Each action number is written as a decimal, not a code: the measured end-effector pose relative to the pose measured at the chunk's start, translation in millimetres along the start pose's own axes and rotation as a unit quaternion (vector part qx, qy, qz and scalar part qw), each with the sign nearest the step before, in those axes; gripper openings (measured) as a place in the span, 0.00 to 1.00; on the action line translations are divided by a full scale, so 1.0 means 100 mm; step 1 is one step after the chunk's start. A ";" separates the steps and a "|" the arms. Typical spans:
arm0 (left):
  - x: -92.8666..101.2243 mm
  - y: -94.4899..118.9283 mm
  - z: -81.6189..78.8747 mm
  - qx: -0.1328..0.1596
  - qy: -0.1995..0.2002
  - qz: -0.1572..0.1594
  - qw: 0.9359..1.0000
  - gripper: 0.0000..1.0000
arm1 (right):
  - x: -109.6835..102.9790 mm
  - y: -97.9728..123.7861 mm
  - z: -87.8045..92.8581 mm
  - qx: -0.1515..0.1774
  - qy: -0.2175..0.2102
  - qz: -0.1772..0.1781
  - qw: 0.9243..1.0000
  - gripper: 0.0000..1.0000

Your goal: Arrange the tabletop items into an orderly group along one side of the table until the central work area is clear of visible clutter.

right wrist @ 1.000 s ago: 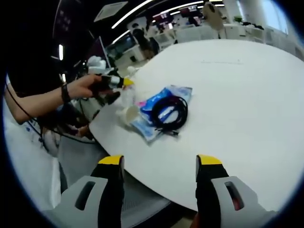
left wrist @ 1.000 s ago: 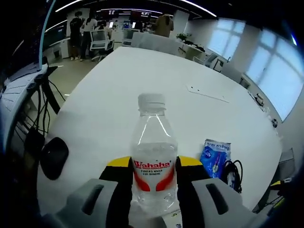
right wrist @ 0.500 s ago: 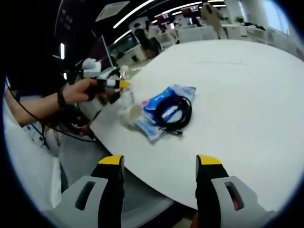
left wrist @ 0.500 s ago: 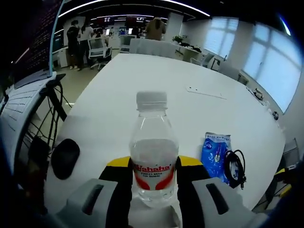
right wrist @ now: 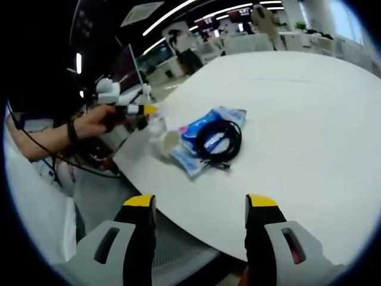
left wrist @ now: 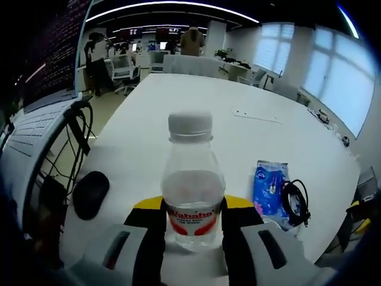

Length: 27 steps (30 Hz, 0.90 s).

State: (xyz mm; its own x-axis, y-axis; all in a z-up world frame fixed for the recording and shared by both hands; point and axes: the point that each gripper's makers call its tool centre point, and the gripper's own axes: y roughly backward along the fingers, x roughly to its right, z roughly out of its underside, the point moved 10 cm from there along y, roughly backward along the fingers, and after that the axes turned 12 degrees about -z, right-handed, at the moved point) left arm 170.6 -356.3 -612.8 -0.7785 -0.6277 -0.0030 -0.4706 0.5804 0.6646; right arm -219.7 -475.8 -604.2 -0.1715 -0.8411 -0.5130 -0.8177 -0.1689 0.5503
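Bottle of water (left wrist: 193, 179), clear plastic with a white cap, stands upright between the two jaws of my left tongs (left wrist: 193, 229), which are clamped on its lower body. Its red and white label reads "Wahaha". It sits at the near edge of the white counter (left wrist: 196, 113). To its right lies one blue packet (left wrist: 269, 192) with small print I cannot read, and one coil of black cable (left wrist: 294, 202) rests partly on that packet. To the bottle's left lies one black computer mouse (left wrist: 90, 193).

In the right gripper view, my right tongs (right wrist: 199, 220) stand apart with nothing between them, hovering near the counter's edge. Ahead of them are the blue packet (right wrist: 199, 143) and the black cable (right wrist: 217, 142) on top of it. Beyond, my left hand (right wrist: 98, 121) holds the left tongs (right wrist: 143, 113) around the bottle (right wrist: 159, 128).
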 end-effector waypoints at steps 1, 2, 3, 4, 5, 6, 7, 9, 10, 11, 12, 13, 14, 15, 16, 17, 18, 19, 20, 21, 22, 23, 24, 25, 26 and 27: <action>0.00 0.01 0.01 0.001 -0.002 -0.001 1.000 0.35 | 0.00 0.00 0.00 0.000 0.000 0.000 1.000 0.59; 0.00 0.03 0.03 0.003 -0.005 -0.001 1.000 0.35 | 0.00 0.00 0.01 0.000 0.000 0.000 1.000 0.59; 0.00 0.04 0.04 0.006 -0.010 -0.003 1.000 0.35 | -0.01 0.00 0.01 0.000 0.000 0.000 1.000 0.59; -0.01 0.06 0.06 0.009 -0.016 -0.004 1.000 0.35 | -0.02 -0.01 0.02 0.000 0.000 -0.001 1.000 0.59; -0.01 0.08 0.07 0.010 -0.017 -0.005 1.000 0.35 | -0.02 -0.01 0.02 0.000 0.000 -0.001 1.000 0.59; -0.02 0.09 0.09 0.011 -0.017 -0.004 1.000 0.35 | -0.03 -0.02 0.02 -0.001 0.000 -0.001 1.000 0.59; -0.03 0.10 0.10 0.011 -0.015 -0.004 1.000 0.35 | -0.03 -0.02 0.03 -0.001 0.000 -0.001 1.000 0.59; -0.05 0.12 0.13 0.013 -0.011 -0.004 1.000 0.35 | -0.04 -0.04 0.04 -0.002 0.001 -0.003 1.000 0.59; -0.05 0.13 0.15 0.014 -0.011 -0.005 1.000 0.35 | -0.05 -0.04 0.04 -0.003 0.001 -0.004 1.000 0.59; -0.05 0.14 0.16 0.016 -0.013 -0.006 1.000 0.35 | -0.05 -0.05 0.04 -0.004 0.002 -0.004 1.000 0.59; -0.05 0.15 0.17 0.016 -0.014 -0.007 1.000 0.35 | -0.06 -0.05 0.04 -0.005 0.002 -0.005 1.000 0.59; -0.06 0.17 0.19 0.017 -0.013 -0.009 1.000 0.35 | -0.07 -0.06 0.04 -0.005 0.003 -0.005 1.000 0.59; -0.07 0.18 0.20 0.017 -0.011 -0.011 1.000 0.35 | -0.07 -0.06 0.04 -0.005 0.003 -0.006 1.000 0.59; -0.07 0.20 0.22 0.019 -0.020 -0.015 1.000 0.35 | -0.07 -0.06 0.04 -0.004 0.003 -0.006 1.000 0.59; -0.07 0.21 0.23 0.020 -0.032 -0.018 0.999 0.35 | -0.07 -0.06 0.03 -0.003 0.004 -0.005 1.000 0.59; -0.07 0.23 0.25 0.020 -0.041 -0.020 0.999 0.35 | -0.08 -0.06 0.03 -0.002 0.004 -0.005 1.000 0.59; -0.07 0.23 0.25 0.020 -0.043 -0.020 0.999 0.35 | -0.08 -0.06 0.03 -0.002 0.004 -0.006 1.000 0.59; -0.07 0.23 0.26 0.021 -0.045 -0.019 0.999 0.35 | -0.09 -0.07 0.02 -0.001 0.005 -0.005 1.000 0.59; -0.08 0.23 0.26 0.021 -0.043 -0.020 0.999 0.35 | -0.09 -0.07 0.02 -0.001 0.005 -0.005 1.000 0.59; -0.08 0.23 0.27 0.021 -0.042 -0.020 0.999 0.35 | -0.09 -0.07 0.02 -0.001 0.005 -0.005 1.000 0.59; -0.09 0.23 0.27 0.021 -0.040 -0.020 0.999 0.35 | -0.09 -0.07 0.02 -0.001 0.006 -0.005 1.000 0.59; -0.09 0.23 0.27 0.021 -0.040 -0.020 0.999 0.35 | -0.09 -0.08 0.02 0.000 0.006 -0.005 1.000 0.59; -0.08 0.23 0.27 0.021 -0.040 -0.020 0.999 0.35 | -0.09 -0.08 0.01 0.001 0.005 -0.005 1.000 0.58; -0.08 0.23 0.27 0.022 -0.042 -0.019 0.999 0.35 | -0.10 -0.08 0.01 0.002 0.005 -0.005 1.000 0.59; -0.08 0.23 0.27 0.022 -0.044 -0.019 0.999 0.35 | -0.11 -0.09 0.01 0.003 0.005 -0.006 1.000 0.59; -0.08 0.23 0.27 0.022 -0.045 -0.019 0.999 0.35 | -0.12 -0.09 0.00 0.003 0.006 -0.006 1.000 0.59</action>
State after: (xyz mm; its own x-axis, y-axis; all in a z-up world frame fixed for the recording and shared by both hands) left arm 154.8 -323.9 -617.3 -0.7930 -0.6017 -0.0949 -0.5159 0.5807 0.6298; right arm -210.4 -464.2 -603.4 -0.1551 -0.8453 -0.5113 -0.8232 -0.1755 0.5399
